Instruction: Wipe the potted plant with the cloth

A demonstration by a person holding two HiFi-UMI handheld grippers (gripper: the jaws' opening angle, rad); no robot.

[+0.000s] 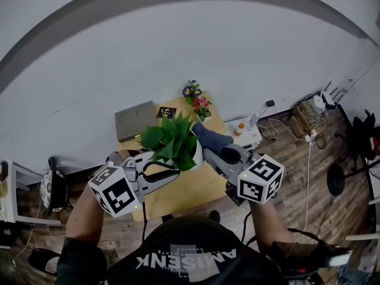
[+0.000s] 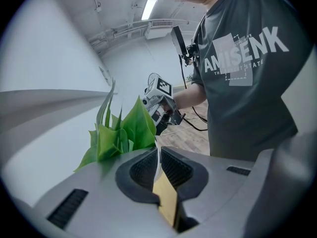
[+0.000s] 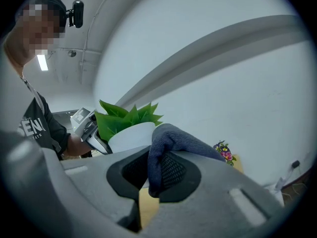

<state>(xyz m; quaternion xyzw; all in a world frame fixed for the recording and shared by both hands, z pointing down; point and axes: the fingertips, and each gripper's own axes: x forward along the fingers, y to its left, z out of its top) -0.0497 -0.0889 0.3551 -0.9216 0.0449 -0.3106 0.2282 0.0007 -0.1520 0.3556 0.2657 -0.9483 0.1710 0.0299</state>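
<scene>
Presently the right gripper (image 3: 151,165), clamped on the dark blue cloth (image 3: 173,138), sits just right of the potted plant (image 3: 126,117), cloth beside its white pot (image 3: 130,137), while the left gripper (image 2: 159,165), opposite, is closed on what looks like the pot's rim.

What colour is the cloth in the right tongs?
The cloth is dark blue-grey; the right gripper view shows it best.

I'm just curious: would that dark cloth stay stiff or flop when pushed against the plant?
Probably floppy: the cloth droops in folds over the right gripper. Its textured weave suggests grip, not slip. It seems light, held by one pinch.
</scene>
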